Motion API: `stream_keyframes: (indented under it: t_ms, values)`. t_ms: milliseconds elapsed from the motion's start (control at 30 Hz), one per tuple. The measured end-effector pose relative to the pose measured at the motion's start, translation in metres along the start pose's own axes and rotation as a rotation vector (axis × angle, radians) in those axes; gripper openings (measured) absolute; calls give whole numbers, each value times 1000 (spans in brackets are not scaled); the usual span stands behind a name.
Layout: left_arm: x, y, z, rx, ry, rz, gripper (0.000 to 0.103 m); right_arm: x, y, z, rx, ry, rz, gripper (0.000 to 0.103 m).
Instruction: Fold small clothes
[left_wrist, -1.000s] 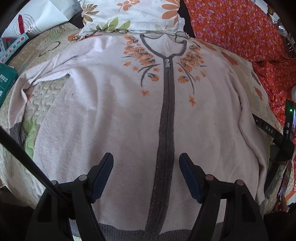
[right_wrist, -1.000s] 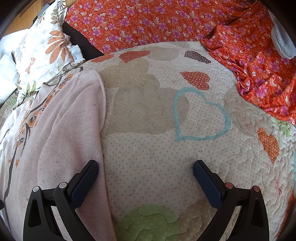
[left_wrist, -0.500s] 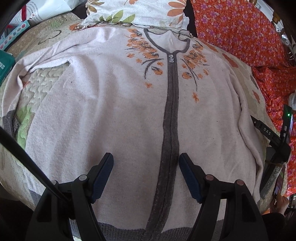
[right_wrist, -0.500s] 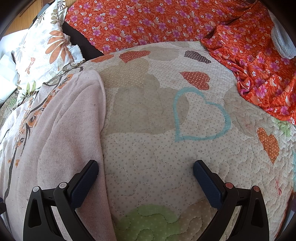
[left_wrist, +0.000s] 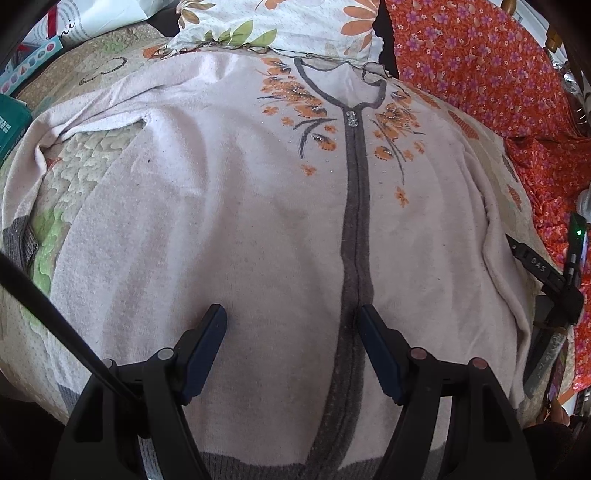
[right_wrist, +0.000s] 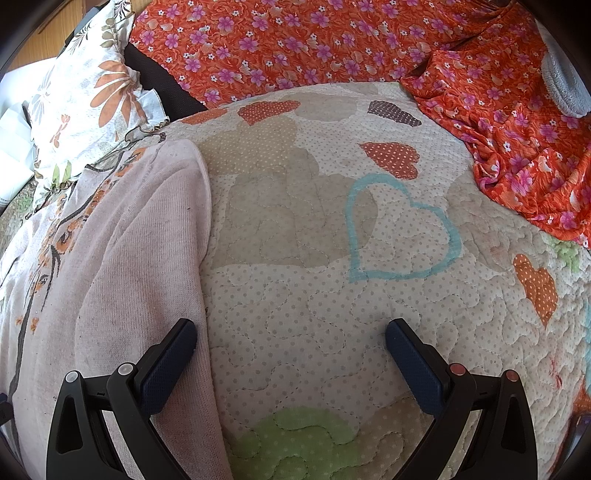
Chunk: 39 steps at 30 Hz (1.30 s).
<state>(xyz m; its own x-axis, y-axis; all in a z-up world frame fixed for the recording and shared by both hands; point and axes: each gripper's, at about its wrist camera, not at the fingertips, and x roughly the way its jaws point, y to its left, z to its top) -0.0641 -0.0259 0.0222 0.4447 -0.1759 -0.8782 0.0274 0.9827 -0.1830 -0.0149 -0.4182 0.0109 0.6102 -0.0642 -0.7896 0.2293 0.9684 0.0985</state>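
Note:
A pale pink cardigan (left_wrist: 229, 206) with a grey zip band and orange flower embroidery lies spread flat, front up, on a quilted bedspread (right_wrist: 314, 302). My left gripper (left_wrist: 291, 314) hangs open above its lower front, just left of the zip band, with nothing between the fingers. My right gripper (right_wrist: 290, 328) is open over the bare quilt beside the cardigan's (right_wrist: 122, 258) right sleeve; its left finger (right_wrist: 166, 365) sits over the sleeve's edge. In the left wrist view the right gripper's body shows at the far right edge.
A flowered pillow (left_wrist: 288, 26) lies beyond the collar. Orange floral fabric (right_wrist: 332, 40) covers the back and right side. A teal box (left_wrist: 9, 125) and papers sit at the left edge. A grey cuff (left_wrist: 20, 243) ends the left sleeve.
In the left wrist view the cardigan has slid slightly down and left in the picture; the collar now sits lower. The right wrist view is unchanged. Both grippers stay open.

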Motion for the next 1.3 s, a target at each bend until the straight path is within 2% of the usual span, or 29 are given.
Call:
stream_keyframes:
  t_ms: [167,433,867,1300]
  values:
    - [3,-8,2,39,-33,42,73,0,0,0,0,0,0,103]
    - [14,-21,0,106,-79,109,84,0,0,0,0,0,0,103]
    - [19,-19,-7,102,-135,143,100,0,0,0,0,0,0,103]
    - [18,-17,-11,109,-161,144,103,0,0,0,0,0,0,103]
